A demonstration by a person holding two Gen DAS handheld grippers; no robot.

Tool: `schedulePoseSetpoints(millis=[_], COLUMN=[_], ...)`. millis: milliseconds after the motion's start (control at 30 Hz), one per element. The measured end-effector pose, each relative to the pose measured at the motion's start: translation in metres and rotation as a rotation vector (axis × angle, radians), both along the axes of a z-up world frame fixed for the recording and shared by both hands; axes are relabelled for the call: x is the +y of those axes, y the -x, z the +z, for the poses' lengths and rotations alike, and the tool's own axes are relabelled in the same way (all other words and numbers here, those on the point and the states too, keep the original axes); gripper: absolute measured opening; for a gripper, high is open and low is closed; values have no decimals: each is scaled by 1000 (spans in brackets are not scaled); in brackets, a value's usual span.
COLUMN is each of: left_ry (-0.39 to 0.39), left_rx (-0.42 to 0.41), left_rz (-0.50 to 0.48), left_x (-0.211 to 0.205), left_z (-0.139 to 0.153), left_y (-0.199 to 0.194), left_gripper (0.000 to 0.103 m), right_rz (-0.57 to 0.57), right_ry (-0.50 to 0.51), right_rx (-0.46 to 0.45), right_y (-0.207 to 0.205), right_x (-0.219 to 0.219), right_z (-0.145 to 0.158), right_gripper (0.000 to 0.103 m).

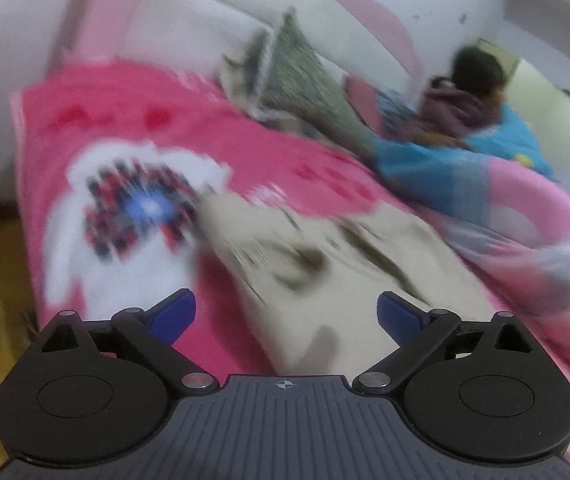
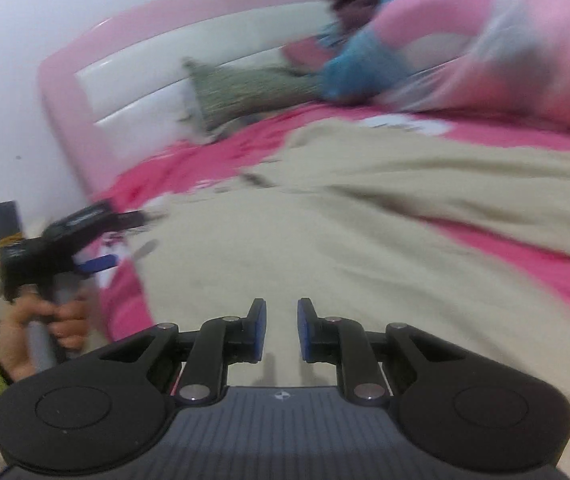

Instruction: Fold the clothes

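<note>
Beige garment (image 2: 365, 240) lies spread and creased across the pink bedspread (image 1: 133, 128), one edge running up toward the grey-green pillow (image 1: 305, 80) by the headboard (image 2: 157, 64); nothing folded yet, as far as the blur allows. Left gripper (image 1: 287, 312) hangs above the garment's near edge with jaws spread wide, blue pads clear of the cloth, gripping nothing. In the right wrist view the same tool shows at the left, held in a hand (image 2: 45, 328), close to the garment's edge by the side of the bed. Right gripper (image 2: 281, 328) sits over the middle of the fabric, jaws nearly together with a slim gap, nothing between the pads. Both views smear badly, so fine wrinkles and hems are unreadable. A person (image 1: 481, 96) lies at the far side under a blue and pink quilt (image 1: 525, 208), near the garment's far edge. Risks, as I judge them: a grab at this pace could pinch bedspread along with the garment, since both lie flush; narrow right jaws may skate over flat cloth without catching; uneven corner pickup would drag the piece askew; a wide sweep could foul the quilt.
</note>
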State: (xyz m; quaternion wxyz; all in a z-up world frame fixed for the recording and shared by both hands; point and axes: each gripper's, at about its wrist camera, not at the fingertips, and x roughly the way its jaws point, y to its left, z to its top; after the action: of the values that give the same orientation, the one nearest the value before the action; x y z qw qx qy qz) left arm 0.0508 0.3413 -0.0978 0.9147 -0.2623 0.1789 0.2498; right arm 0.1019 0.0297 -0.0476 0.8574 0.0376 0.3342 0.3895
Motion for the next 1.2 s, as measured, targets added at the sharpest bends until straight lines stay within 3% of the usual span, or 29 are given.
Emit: schedulePoseSetpoints(millis=[133, 200, 267, 367, 500, 667, 733, 867, 1000, 1067, 1167, 1200], left_ry=[-47, -17, -26, -57, -75, -80, -82, -97, -97, -96, -83, -82], left_rx=[127, 128, 111, 115, 119, 106, 98, 116, 115, 115, 97, 96], left_rz=[81, 92, 94, 101, 118, 122, 122, 129, 124, 122, 149, 168], left_x=[18, 28, 32, 34, 32, 33, 34, 32, 32, 33, 37, 38], left_z=[-15, -23, -25, -26, -24, -29, -31, -31, -31, -28, -23, -21], left_y=[-21, -22, -20, -25, -29, -29, -29, -33, -31, -29, -20, -16], left_gripper=[97, 97, 98, 99, 100, 102, 103, 103, 103, 102, 102, 102], right_rz=[53, 98, 168, 231, 183, 196, 253, 342, 211, 167, 217, 273], right_ry=[155, 218, 243, 164, 126, 168, 159, 82, 72, 61, 117, 105], right_rx=[-6, -120, -154, -59, -114, -11, -93, -10, -75, -50, 30, 4], right_y=[-2, 31, 52, 46, 5, 0, 27, 41, 11, -7, -2, 15], right_x=[63, 76, 78, 74, 94, 138, 136, 120, 124, 131, 158, 163], right_z=[-38, -38, -28, -8, 12, -30, -29, -15, 1, -3, -29, -33], right_gripper=[17, 16, 12, 12, 12, 12, 11, 10, 10, 10, 10, 11])
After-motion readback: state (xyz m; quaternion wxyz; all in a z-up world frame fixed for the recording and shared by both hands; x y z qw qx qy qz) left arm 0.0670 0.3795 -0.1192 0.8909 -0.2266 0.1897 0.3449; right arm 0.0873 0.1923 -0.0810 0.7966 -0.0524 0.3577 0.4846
